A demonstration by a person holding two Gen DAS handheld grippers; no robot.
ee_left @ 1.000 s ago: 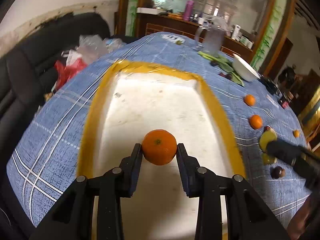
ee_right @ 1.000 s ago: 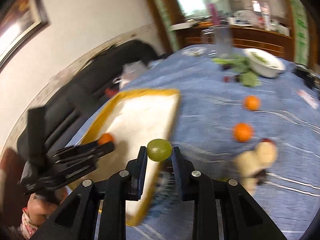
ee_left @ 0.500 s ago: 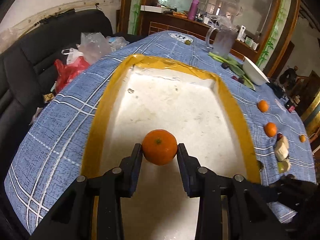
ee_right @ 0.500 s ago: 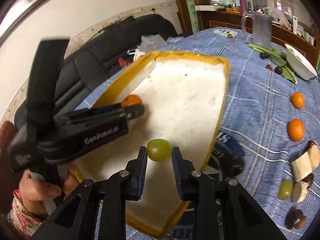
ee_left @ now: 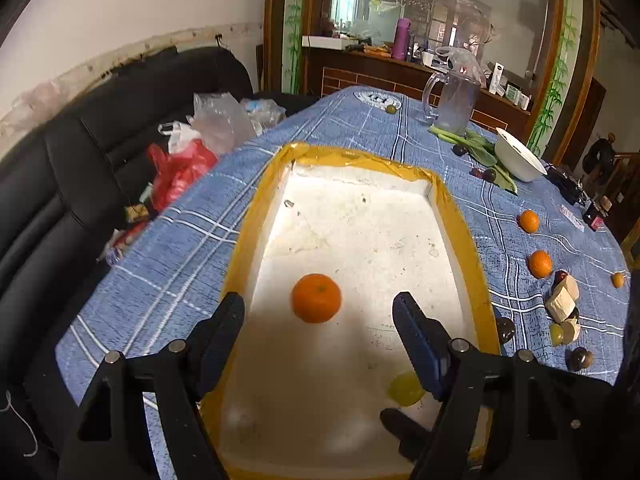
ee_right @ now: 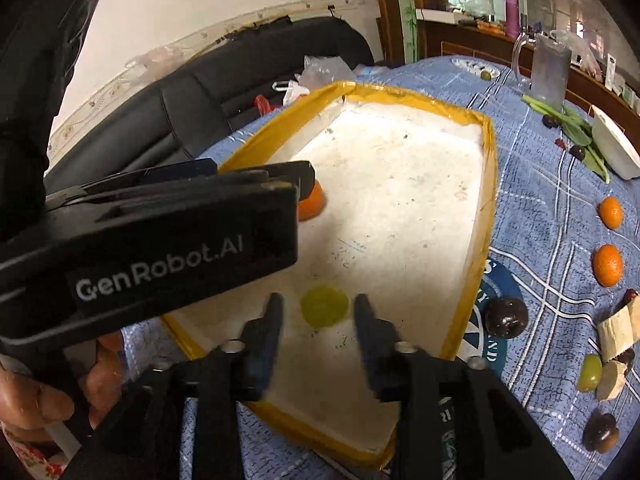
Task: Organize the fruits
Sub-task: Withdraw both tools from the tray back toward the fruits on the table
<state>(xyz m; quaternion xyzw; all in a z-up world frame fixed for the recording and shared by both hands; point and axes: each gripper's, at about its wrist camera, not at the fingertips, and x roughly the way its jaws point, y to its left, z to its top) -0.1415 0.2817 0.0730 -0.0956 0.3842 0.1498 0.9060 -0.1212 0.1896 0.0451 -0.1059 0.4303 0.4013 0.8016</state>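
Fruit lands in the tray (ee_left: 460,220) as both grippers let go at once. The left gripper (ee_left: 320,320) has its jaws opening, well clear of the orange (ee_left: 316,298), which sits on the white tray floor between and just ahead of them, touched by neither pad. The right gripper (ee_right: 318,312) is opening too, and the green grape (ee_right: 324,306) lies on the tray floor between its fingers, apparently free of both. A hand (ee_right: 60,384) grips the left tool's handle at the near edge.

The step in hand looks to be the release of these two pieces, with the sorting far from finished: two more oranges (ee_right: 608,236), another grape (ee_right: 590,372), pale cut chunks (ee_right: 612,336) and dark round fruits (ee_right: 506,316) remain scattered on the blue checked cloth (ee_left: 180,248) to the tray's right.

The next move likely calls for lifting both tools away without nudging the round fruit, which could roll, then reaching right for the loose pieces.
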